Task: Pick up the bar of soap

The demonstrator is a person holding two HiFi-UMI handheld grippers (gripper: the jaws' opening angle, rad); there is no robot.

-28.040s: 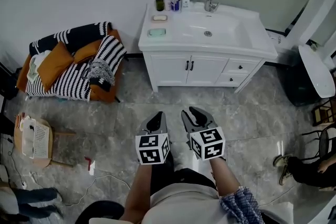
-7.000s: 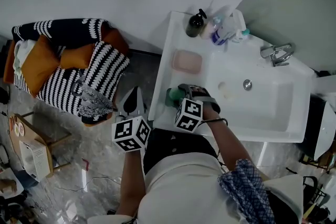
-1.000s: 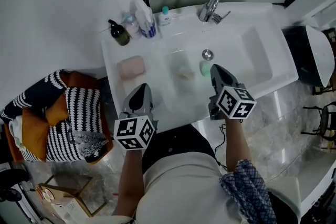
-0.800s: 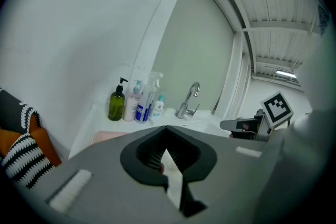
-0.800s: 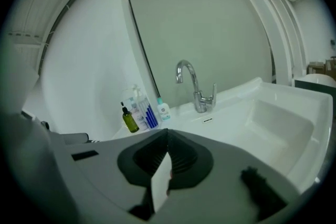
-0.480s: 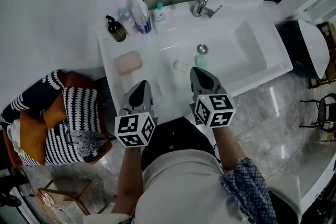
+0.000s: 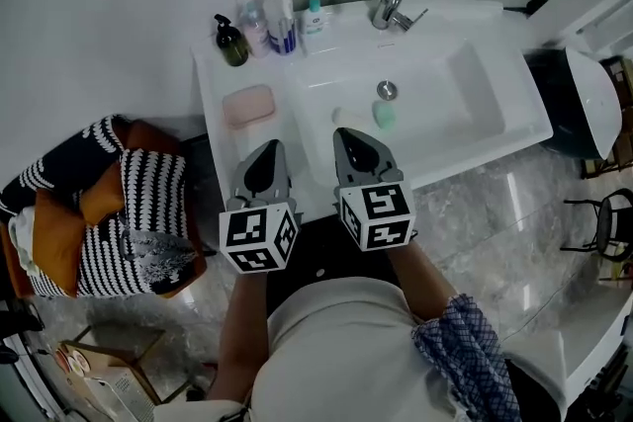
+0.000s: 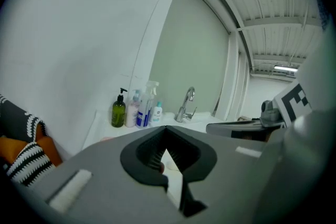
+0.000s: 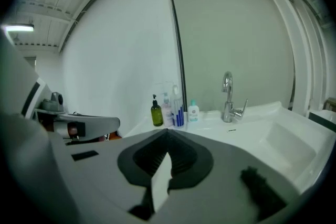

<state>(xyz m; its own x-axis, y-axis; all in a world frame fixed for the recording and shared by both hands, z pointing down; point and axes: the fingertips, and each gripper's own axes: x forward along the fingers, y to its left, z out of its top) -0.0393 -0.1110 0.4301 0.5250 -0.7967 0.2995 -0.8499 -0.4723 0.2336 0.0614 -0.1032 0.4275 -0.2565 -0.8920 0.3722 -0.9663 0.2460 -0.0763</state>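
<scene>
both grippers hover at the near edge of the white surface. the left gripper and the right gripper each have their jaws closed together with nothing between them. just beyond the right gripper, in the sink basin, a green bar of soap lies beside the drain, with a paler bar just left of it. a pink soap dish sits beyond the left gripper. no bar is held, so the pick-up looks undone: opening, reaching in and closing on the soap remain.
</scene>
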